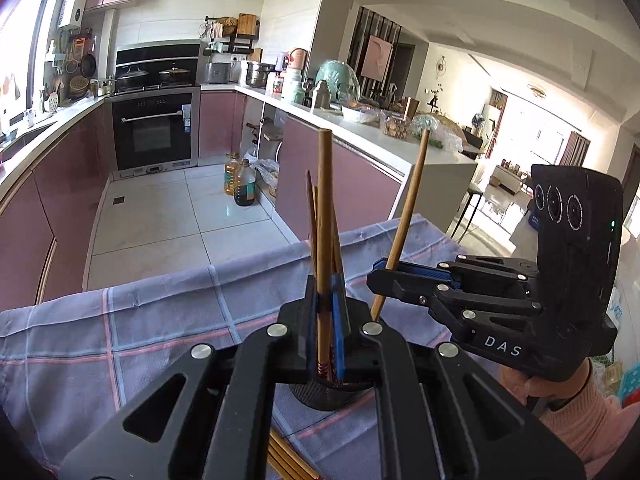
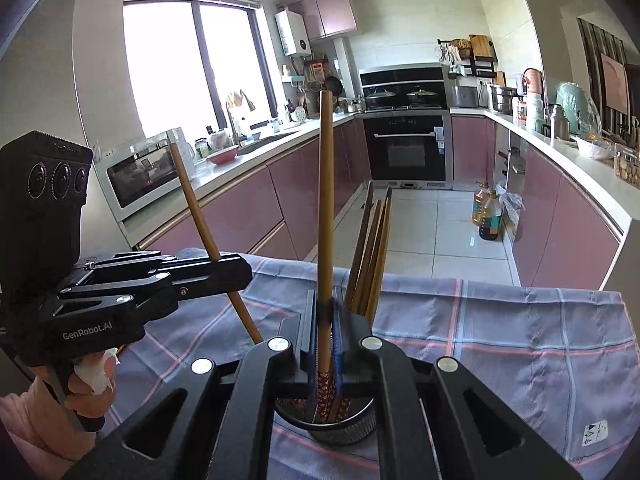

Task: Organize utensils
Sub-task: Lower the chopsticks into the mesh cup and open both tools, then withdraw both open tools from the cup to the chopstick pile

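My left gripper (image 1: 325, 300) is shut on one wooden chopstick (image 1: 325, 208), held upright over a dark round holder cup (image 1: 328, 394). My right gripper (image 2: 325, 316) is shut on another wooden chopstick (image 2: 326, 200), its patterned end inside the same cup (image 2: 336, 428). Several more chopsticks (image 2: 370, 256) stand in the cup. In the left wrist view the right gripper (image 1: 384, 276) shows with its chopstick (image 1: 408, 208) leaning; in the right wrist view the left gripper (image 2: 236, 270) shows with its chopstick (image 2: 200, 216). Loose chopsticks (image 1: 288, 460) lie on the cloth near me.
The cup stands on a table covered with a purple plaid cloth (image 2: 500, 332). Beyond the table edge is tiled kitchen floor with oil bottles (image 1: 240, 180), pink cabinets, an oven (image 2: 406, 148) and a microwave (image 2: 136, 176) on the left counter.
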Demonstrator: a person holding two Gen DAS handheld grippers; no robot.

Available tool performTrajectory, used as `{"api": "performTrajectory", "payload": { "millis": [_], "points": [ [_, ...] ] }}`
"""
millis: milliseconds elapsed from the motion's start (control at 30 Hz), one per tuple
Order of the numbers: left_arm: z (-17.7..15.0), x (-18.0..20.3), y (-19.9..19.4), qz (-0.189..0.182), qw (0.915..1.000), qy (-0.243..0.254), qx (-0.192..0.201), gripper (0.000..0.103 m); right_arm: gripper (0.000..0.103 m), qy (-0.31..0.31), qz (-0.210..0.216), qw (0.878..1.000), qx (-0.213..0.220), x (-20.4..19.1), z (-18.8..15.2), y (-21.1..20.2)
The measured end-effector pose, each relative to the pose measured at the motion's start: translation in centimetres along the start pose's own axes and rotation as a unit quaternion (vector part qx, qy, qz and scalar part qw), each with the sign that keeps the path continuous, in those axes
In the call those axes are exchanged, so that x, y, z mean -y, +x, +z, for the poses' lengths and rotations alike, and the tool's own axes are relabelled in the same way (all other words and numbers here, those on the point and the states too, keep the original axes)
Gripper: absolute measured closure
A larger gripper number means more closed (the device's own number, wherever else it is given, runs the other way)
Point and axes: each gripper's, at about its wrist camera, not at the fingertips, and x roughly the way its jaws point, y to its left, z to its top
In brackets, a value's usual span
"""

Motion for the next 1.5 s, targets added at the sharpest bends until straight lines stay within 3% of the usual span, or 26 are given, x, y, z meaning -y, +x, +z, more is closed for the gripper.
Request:
{"api": "performTrajectory", "payload": {
  "millis": [267,400,500,900,1167,1267,1500],
  "points": [
    [-0.6,-0.4,3.2,0.001,0.9987,0.004,-0.052,0.095,0.095,0.029,-0.011,0.999,-0.04,1.4,-1.0,2.5],
    [-0.9,-0.8,4.1,0.015,0.9983,-0.001,-0.057,0.085,0.094,0.038,-0.02,0.998,-0.039,1.8,-1.2,2.8],
    [-1.5,-1.0,4.0,0.013,0.9986,-0.006,-0.052,0.076,0.087,0.04,-0.021,0.998,-0.036,1.8,-1.5,2.6],
    [-4.3,-1.9,1.1,0.019,0.9992,-0.027,-0.021,0.07,0.075,0.023,-0.006,1.0,-0.02,0.3,-2.6,0.6],
    [-7.0,-2.9,-2.5,0.057,0.9974,-0.044,0.009,0.053,0.063,0.002,0.029,1.0,-0.005,-2.1,-3.9,-1.7],
    [-8.3,-3.6,-3.4,0.07,0.9963,-0.05,0.006,0.047,0.057,-0.011,0.046,0.999,-0.012,-3.4,-5.1,-2.1],
    [-12.0,-4.4,-3.5,0.094,0.9935,-0.056,-0.032,0.046,0.055,-0.032,0.071,0.994,-0.072,-5.8,-8.5,-0.2]
  ]
}}
